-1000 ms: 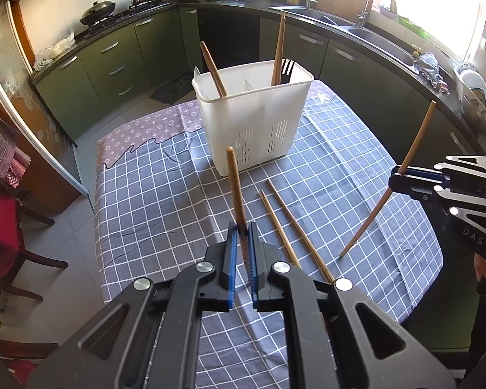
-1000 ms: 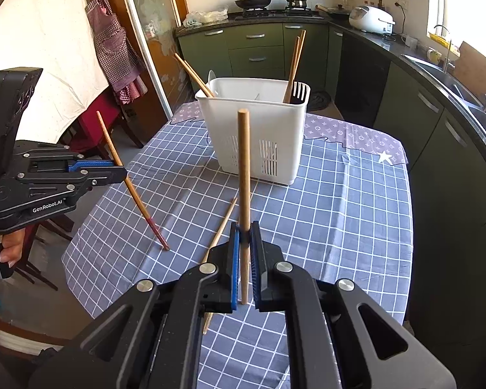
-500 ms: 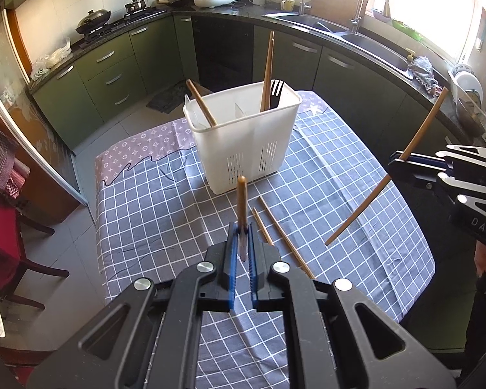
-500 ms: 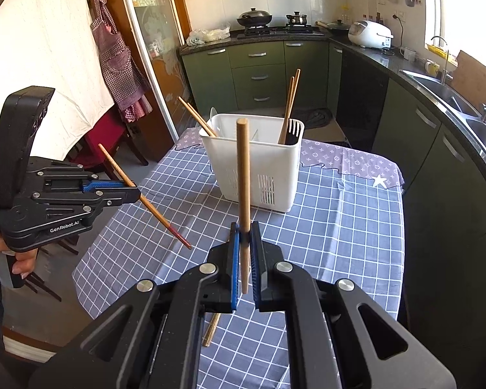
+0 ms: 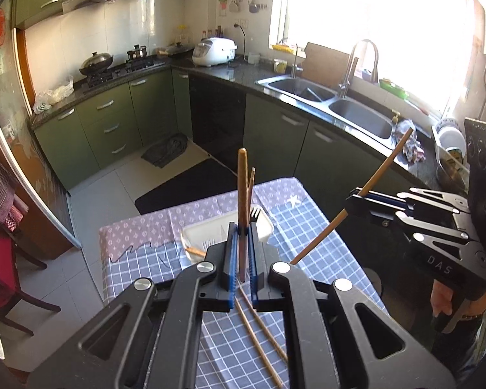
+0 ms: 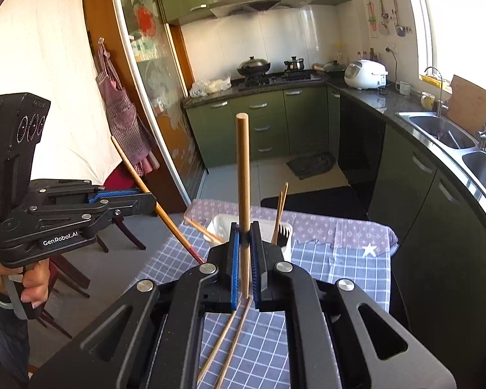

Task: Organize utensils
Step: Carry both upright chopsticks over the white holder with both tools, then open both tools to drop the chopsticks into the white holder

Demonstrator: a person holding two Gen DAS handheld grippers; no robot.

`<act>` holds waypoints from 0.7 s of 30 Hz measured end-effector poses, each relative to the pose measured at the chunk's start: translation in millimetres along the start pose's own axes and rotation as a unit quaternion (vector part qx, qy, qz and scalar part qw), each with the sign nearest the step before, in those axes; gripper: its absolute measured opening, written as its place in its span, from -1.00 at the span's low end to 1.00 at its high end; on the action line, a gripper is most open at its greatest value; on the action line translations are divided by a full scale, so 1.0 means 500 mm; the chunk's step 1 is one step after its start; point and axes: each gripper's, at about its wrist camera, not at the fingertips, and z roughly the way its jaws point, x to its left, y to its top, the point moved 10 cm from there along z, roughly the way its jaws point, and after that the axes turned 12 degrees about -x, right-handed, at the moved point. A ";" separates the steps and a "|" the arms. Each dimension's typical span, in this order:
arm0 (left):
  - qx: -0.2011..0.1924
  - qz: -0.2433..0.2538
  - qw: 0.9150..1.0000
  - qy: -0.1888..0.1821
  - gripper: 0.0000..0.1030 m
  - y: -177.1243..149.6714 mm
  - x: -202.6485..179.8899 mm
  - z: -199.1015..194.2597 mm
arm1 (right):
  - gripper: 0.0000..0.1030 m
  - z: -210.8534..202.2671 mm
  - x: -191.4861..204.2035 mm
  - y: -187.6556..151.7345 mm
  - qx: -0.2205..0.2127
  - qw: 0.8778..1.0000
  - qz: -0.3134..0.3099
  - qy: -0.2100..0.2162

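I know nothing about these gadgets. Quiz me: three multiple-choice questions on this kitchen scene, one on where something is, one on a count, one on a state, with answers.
1. Where is the white utensil basket?
A. in the sink
B. on the checked tablecloth
C. on the floor

2. How many loose chopsticks lie on the tablecloth below the grippers?
A. two
B. none
C. five

3. What is the left gripper doing?
A. hanging open, holding nothing
B. clamped on a fork
C. shut on a brown chopstick

Answers:
1. B, the basket stands on the cloth-covered table in both views.
2. A, a pair lies side by side on the cloth.
3. C, the brown chopstick sits pinched between its blue pads; the right gripper likewise grips a light wooden chopstick.
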 end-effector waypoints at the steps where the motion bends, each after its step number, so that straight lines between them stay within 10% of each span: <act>1: -0.010 -0.001 1.000 0.003 -0.88 0.020 0.003 0.002 | -0.86 0.004 0.000 0.018 -0.008 1.000 0.005 0.000; 9: -0.028 -0.009 0.998 0.047 -0.88 0.058 0.049 0.089 | -0.86 0.109 -0.049 0.084 -0.025 0.999 0.029 -0.020; 21: 0.026 -0.004 0.998 0.056 -0.88 -0.078 0.069 0.207 | -0.86 0.268 -0.075 -0.012 0.026 0.999 0.016 -0.036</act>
